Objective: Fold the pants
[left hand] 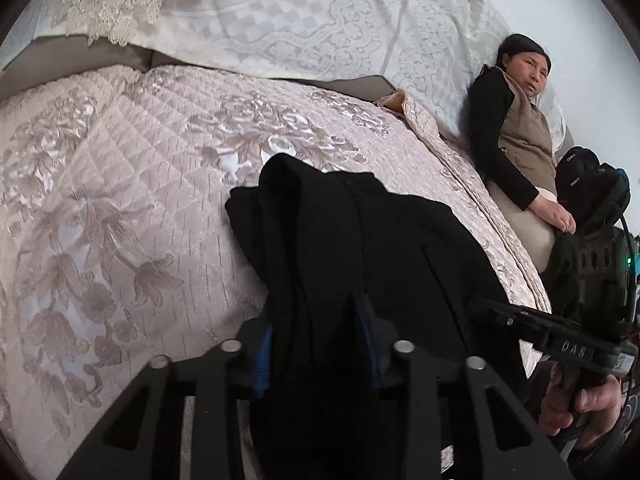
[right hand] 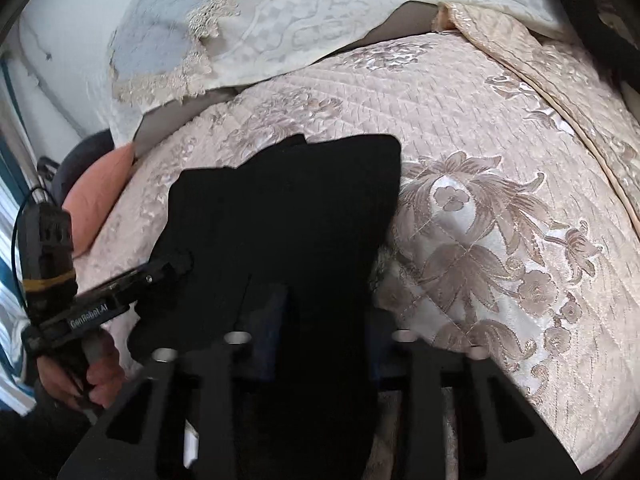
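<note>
**Black pants pinched at both near corners over the quilted bed**

The black pants [left hand: 360, 248] lie partly on the bed, their far end resting on the quilted bedspread [left hand: 120, 200] while the near end runs up into both tools. In the right wrist view the same pants [right hand: 288, 208] show a squared far edge and a stepped outline, which suggests layers already lying one over another; I judge the fold to be partway done. The cloth is matte, dark and thick enough to hold soft ridges along its length.

The left tongs [left hand: 320, 344] are drawn narrow with black cloth bunched between the blue pads, so they grip the near edge. The right tongs [right hand: 320, 344] likewise have cloth running between the fingers and look clamped on it, though the dark fabric hides the pads on one side. Holding two points of the same edge keeps that edge taut and level, likely so it can be carried across the rest of the garment in one sweep.

Each view catches the other tool at its margin, held by a bare hand [left hand: 576, 404].

Beyond the bedspread sits a lace-edged white pillow [left hand: 248, 20]. A woman [left hand: 520, 132] in a tan vest reclines beside the bed, well apart from the pants.
</note>
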`<state>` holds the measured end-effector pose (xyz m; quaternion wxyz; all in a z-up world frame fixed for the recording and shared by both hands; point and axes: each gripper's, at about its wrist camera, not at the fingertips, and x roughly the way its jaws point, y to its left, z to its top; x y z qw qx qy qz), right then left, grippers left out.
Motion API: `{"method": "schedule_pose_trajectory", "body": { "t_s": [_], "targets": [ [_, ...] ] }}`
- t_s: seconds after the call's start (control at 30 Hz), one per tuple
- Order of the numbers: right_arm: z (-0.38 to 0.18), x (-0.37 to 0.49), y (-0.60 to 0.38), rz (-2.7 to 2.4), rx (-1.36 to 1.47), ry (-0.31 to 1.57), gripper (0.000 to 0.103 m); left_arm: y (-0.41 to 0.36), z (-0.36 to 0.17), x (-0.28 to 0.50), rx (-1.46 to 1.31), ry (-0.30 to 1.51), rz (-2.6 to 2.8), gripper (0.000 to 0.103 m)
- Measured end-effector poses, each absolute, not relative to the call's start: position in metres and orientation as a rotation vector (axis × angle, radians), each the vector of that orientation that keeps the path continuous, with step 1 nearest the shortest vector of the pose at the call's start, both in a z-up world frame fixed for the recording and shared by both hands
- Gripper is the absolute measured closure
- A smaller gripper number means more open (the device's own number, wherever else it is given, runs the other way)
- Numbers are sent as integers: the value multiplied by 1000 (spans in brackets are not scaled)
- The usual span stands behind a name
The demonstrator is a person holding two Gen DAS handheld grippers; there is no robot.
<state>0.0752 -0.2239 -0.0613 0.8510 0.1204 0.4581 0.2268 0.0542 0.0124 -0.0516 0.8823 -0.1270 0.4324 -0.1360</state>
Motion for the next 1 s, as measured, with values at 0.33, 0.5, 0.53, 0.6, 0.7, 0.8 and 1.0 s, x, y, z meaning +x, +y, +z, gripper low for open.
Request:
{"method": "schedule_pose_trajectory", "body": {
  "t_s": [0.33, 0.5, 0.53, 0.6, 0.7, 0.8, 1.0],
  "targets": [
    [-11, 68, -205, 542, 209, 856, 85, 19, -10, 51, -240, 822, -309, 80],
    [5, 85, -184, 584, 193, 818, 85, 45, 10, 71, -239, 777, -278, 80],
    [7, 93, -176, 595, 193, 812, 85, 50, 12, 76, -229, 767, -266, 80],
    [9, 104, -166, 613, 197, 802, 85, 60, 15, 88, -211, 756, -243, 80],
    [10, 128, -144, 630, 193, 800, 85, 77, 17, 109, -199, 751, -209, 80],
    [12, 153, -120, 645, 169, 802, 85, 94, 16, 131, -181, 745, -182, 80],
    [1, 203, -88, 655, 174, 836, 85, 124, 1, 172, -190, 766, -154, 80]
  ]
}}
